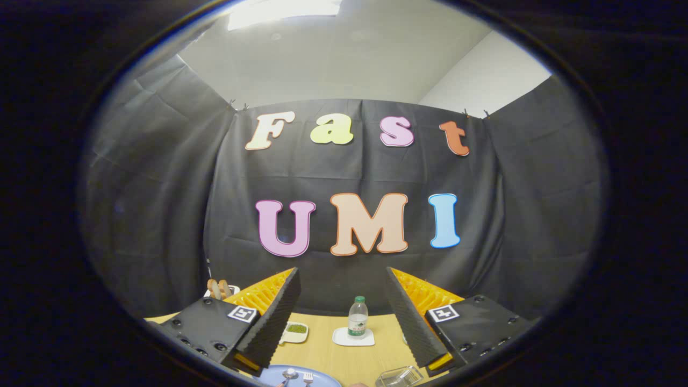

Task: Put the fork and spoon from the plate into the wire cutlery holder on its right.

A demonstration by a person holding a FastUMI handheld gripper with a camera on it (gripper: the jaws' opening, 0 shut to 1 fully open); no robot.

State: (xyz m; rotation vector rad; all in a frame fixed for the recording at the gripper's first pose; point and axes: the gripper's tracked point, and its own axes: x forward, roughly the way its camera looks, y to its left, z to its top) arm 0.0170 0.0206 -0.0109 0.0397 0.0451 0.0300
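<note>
Blue plate (317, 376) is lying on the wooden surface (344, 355) just ahead of the hand-held gripper (343, 312), carrying the spoon (289, 373) and fork (308, 378) side by side. The gripper's fingers are standing wide apart, gripping nothing. The wire cutlery holder (399, 377) is sitting right of the plate, a water bottle (357, 317) standing beyond.

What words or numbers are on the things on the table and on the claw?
Water bottle: label too small and blurred to read.
Claw, open, bottle beyond its fingers: square markers bear a pattern, no readable words.
Blue plate, fork, spoon: no writing.
</note>
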